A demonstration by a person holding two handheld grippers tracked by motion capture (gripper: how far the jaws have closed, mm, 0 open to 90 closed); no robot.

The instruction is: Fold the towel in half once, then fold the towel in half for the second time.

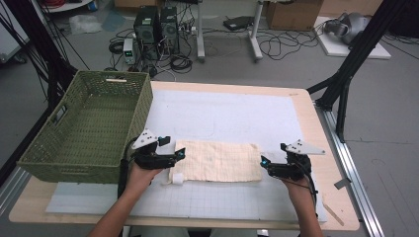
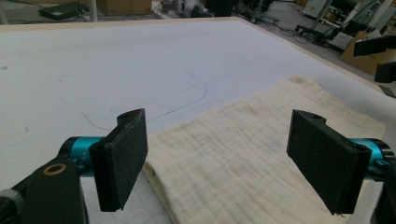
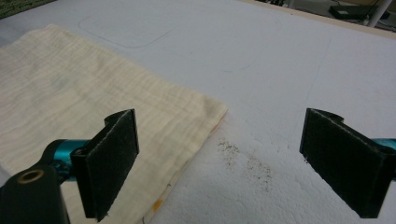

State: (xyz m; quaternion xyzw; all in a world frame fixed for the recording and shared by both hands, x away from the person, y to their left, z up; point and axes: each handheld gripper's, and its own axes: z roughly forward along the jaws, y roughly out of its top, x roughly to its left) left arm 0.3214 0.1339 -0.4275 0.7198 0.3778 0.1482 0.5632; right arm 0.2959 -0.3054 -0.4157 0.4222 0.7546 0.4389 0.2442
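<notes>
Between the open left gripper (image 1: 181, 153) and right gripper (image 1: 265, 163) lies the cloth (image 1: 217, 161)

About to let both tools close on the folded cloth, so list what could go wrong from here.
1. The folded cream waffle-weave cloth lies in layers; the open left tool, at its short end, may pinch only the top layer and unfold it.
2. The open right tool straddles the cloth's corner and bare white foam mat; it could catch just the edge and slip.
3. The green woven basket sits close beside the left tool; a lift or swing might knock it.
</notes>
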